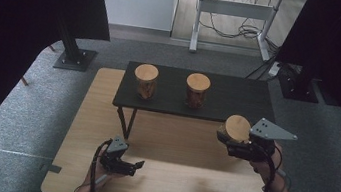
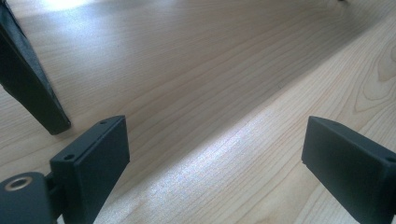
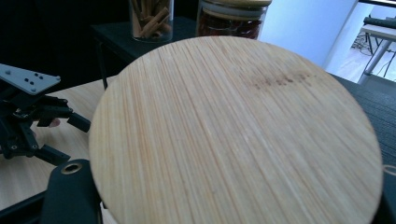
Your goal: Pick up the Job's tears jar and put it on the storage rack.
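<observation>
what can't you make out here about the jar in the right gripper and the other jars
- Held jar: its contents are hidden in the right gripper view by its own wooden lid; too small in the high view.
- Right gripper: the lid covers its jaw tips in the right gripper view.
- Two shelf jars: tops cut off by that view's upper edge.

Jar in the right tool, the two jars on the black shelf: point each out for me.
Held jar [image 1: 237, 128], high view, on its wooden lid.
Left shelf jar [image 1: 147, 74], high view, on its wooden lid.
Right shelf jar [image 1: 198, 83], high view, on its wooden lid.
</observation>
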### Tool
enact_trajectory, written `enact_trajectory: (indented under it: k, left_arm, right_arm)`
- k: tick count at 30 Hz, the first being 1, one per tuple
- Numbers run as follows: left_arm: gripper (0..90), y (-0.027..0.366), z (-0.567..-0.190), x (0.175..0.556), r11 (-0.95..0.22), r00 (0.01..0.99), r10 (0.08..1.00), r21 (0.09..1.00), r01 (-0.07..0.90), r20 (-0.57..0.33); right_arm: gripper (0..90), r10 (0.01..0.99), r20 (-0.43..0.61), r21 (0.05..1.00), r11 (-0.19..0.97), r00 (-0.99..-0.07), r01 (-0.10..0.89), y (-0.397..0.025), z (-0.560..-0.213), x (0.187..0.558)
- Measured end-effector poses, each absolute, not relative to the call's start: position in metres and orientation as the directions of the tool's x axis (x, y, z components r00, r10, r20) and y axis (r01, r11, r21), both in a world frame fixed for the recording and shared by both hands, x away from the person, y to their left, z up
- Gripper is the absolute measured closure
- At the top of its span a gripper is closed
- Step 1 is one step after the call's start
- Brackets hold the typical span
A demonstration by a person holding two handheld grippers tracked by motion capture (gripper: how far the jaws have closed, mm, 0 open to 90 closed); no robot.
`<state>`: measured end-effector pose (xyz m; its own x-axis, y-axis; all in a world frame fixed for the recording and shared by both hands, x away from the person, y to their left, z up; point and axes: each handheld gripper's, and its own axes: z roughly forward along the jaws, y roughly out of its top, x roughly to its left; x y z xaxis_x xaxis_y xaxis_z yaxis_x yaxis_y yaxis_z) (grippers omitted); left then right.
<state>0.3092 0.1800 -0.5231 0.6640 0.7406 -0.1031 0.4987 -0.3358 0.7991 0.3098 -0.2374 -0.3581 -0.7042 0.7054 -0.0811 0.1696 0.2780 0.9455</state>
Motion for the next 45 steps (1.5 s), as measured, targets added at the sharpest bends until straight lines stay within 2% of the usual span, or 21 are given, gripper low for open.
enact_trajectory:
  k: [20,45]
  left_arm:
    - [7.2,0.182,-0.522,0.31,-0.337,0.663,0.741,0.798,0.499,-0.101]
    - [7.2,0.183,-0.522,0.309,-0.333,0.663,0.742,0.801,0.498,-0.103]
  right_arm:
    - [24.7,0.714,-0.075,0.948,0.269,-0.696,0.173,-0.24,-0.349,0.32]
    - [24.7,0.724,-0.098,0.946,0.28,-0.682,0.162,-0.233,-0.32,0.346]
